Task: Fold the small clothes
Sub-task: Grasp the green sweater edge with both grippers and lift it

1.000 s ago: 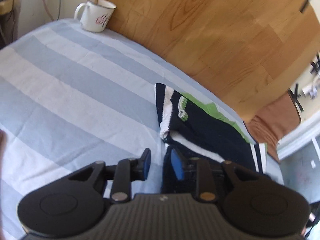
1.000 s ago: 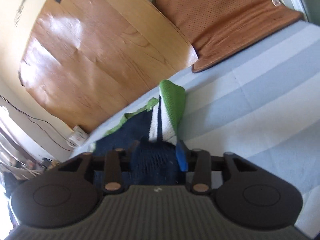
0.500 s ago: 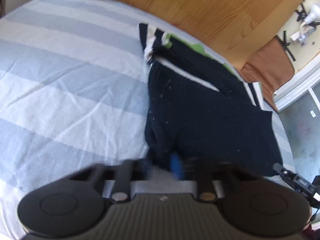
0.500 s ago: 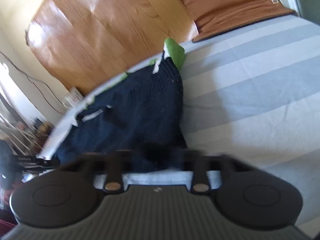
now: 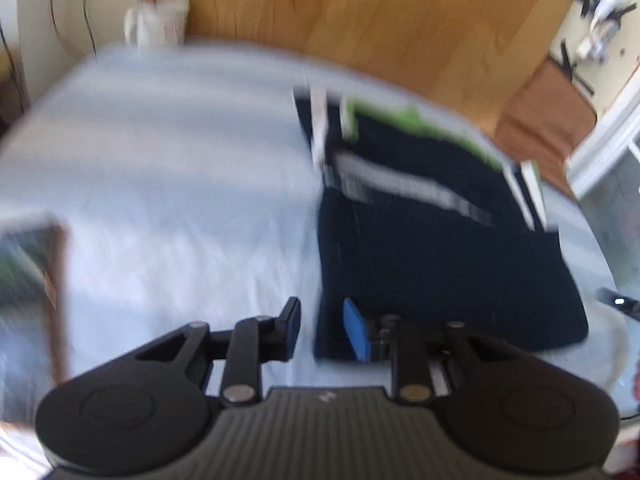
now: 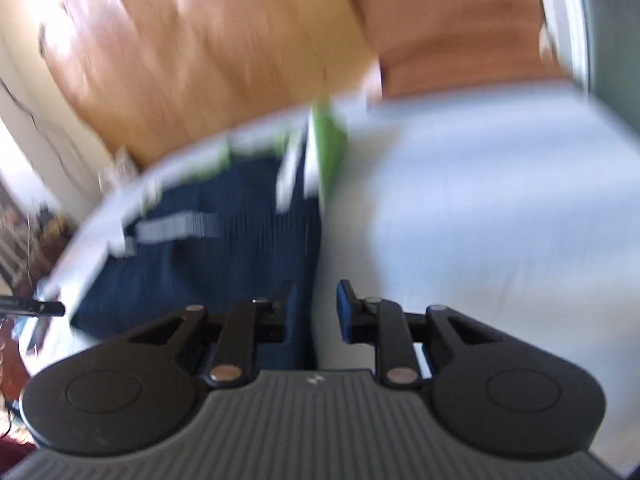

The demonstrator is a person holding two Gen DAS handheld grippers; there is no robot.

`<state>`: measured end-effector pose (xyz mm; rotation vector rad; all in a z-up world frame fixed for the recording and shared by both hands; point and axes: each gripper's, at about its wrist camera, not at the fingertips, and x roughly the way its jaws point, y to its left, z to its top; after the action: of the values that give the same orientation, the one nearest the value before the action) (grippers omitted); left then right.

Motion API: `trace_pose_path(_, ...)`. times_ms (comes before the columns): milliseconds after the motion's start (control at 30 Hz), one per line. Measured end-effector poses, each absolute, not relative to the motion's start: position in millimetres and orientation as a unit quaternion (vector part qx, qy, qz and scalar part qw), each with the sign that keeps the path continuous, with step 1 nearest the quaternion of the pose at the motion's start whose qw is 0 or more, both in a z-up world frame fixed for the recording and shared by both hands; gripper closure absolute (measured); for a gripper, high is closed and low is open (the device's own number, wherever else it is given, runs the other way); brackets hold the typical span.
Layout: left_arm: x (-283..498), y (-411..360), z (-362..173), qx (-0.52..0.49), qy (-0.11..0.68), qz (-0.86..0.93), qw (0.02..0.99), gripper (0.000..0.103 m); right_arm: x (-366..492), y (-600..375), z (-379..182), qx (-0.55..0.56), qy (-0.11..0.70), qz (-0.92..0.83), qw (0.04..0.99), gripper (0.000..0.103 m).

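Observation:
A navy knit garment with white stripes and green trim lies spread flat on the blue-and-white striped cloth. It also shows in the right wrist view. My left gripper is open at the garment's near left corner, holding nothing. My right gripper is open at the garment's near right edge, also empty. Both views are motion-blurred.
A white mug stands at the far left corner of the cloth. A wooden floor lies beyond the far edge. A brown cushion sits at the far right. A blurred dark object is at the left edge.
Both grippers pulled the garment's near edge toward me and laid it flat, then opened and let go. Both have drawn back slightly.

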<state>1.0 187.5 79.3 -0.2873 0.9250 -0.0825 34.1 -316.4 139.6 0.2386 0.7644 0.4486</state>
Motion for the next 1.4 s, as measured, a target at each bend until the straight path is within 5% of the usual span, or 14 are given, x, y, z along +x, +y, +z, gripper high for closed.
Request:
trace_pose_path(200, 142, 138, 129, -0.067, 0.359, -0.102, 0.925, 0.043, 185, -262, 136, 0.103, 0.370, 0.288, 0.877, 0.054)
trace_pose_path(500, 349, 44, 33, -0.044, 0.454, -0.095, 0.885, 0.043, 314, -190, 55, 0.054, 0.468, 0.312, 0.825, 0.050)
trace_pose_path(567, 357, 34, 21, -0.026, 0.466, -0.101, 0.879, 0.048, 316, -182, 49, 0.033, 0.465, 0.321, 0.824, 0.050)
trace_pose_path(600, 360, 28, 16, -0.017, 0.474, -0.100, 0.874, 0.062, 317, -178, 46, 0.022, 0.466, 0.322, 0.824, 0.052)
trace_pose_path(633, 356, 27, 12, -0.008, 0.480, -0.097, 0.872, 0.072, 317, -174, 44, 0.012, 0.470, 0.319, 0.823, 0.058)
trace_pose_path(667, 353, 25, 14, -0.006, 0.474, -0.092, 0.876, 0.080, 316, -168, 44, -0.008, 0.464, 0.309, 0.830, 0.076)
trace_pose_path(733, 348, 23, 19, -0.002, 0.472, -0.079, 0.878, 0.092, 307, -167, 52, -0.019, 0.447, 0.312, 0.838, 0.087)
trace_pose_path(1100, 147, 45, 124, -0.020, 0.320, -0.104, 0.941, 0.093, 115, -210, 166, -0.042, 0.264, 0.363, 0.893, 0.089)
trace_pose_path(1400, -38, 31, 75, -0.027, 0.303, -0.130, 0.944, 0.093, -46, -243, 92, -0.072, 0.259, 0.324, 0.907, 0.088)
